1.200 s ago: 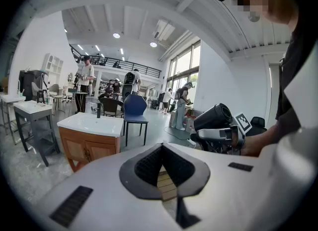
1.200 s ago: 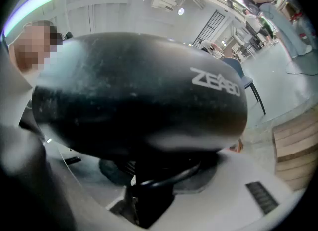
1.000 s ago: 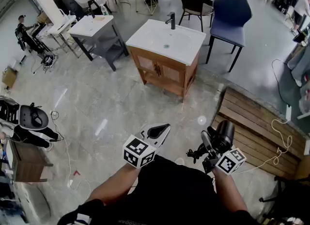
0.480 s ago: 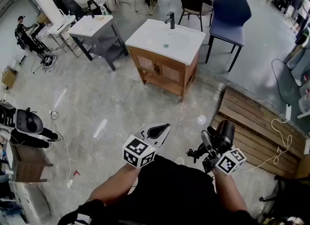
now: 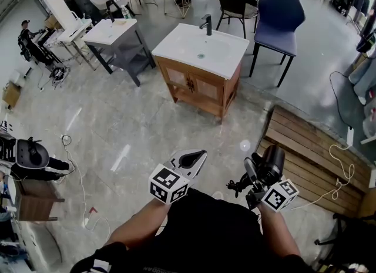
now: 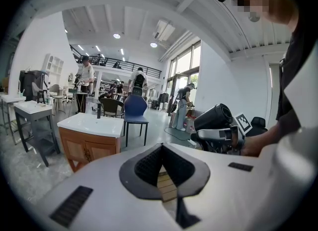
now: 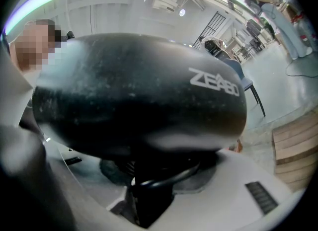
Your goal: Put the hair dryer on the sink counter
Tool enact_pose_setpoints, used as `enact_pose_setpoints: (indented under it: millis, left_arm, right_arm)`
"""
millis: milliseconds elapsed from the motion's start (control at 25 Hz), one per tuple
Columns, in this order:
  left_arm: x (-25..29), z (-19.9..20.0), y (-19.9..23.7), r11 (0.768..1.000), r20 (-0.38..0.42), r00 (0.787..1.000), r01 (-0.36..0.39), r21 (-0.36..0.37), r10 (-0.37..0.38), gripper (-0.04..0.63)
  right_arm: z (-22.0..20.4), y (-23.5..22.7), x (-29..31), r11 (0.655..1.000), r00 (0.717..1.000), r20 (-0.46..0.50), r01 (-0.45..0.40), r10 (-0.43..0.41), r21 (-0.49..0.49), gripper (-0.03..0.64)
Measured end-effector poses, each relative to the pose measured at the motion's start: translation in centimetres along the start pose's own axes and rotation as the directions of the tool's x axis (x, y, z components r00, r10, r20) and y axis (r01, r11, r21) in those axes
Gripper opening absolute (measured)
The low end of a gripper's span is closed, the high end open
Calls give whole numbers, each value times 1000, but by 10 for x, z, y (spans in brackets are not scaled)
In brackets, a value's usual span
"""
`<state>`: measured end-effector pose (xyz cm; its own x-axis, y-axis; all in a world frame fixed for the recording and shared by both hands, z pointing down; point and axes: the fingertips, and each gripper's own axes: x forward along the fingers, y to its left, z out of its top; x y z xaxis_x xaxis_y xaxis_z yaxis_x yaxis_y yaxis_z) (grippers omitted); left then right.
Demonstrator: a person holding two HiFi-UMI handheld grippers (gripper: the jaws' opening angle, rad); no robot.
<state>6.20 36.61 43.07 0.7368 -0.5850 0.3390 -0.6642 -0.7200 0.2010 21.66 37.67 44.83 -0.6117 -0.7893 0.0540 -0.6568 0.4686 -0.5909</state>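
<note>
left tool (image 5: 198,155): closed, empty | right tool (image 5: 254,179): jaws closing, gripping hair dryer (image 5: 272,161) by its handle | hair dryer: near person's waist, well apart from sink table (image 5: 176,46)

Both arms are bent and reach forward, low in front of the body. The left claw (image 5: 197,157) has its jaws pressed together with nothing in them. The right claw (image 5: 254,177) holds the hair dryer (image 5: 272,162) by its handle, and its jaws are closing on it.
</note>
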Motion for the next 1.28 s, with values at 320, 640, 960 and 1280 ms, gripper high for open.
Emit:
enact_pose_setpoints:
  millis: [320,640,960,1280]
  left_arm:
    - [6,0,2,1000,-9,1000,7,-3,-7,0]
    - [7,0,20,1000,-37,999,26,-4,-26,0]
    - [12,6,75,998,-49,997,59,-20,-60,0]
    - [-1,40,157,998,-13,998,57,-32,-57,0]
  right_arm:
    - [7,-4,1,1000,999,30,-10,9,10,167]
    - [4,-3,21,1000,999,31,-21,20,23,172]
    - [-1,-2,72,998,999,14,32,-33,45,175]
    - [10,20,141,998,999,12,50,-50,43,176]
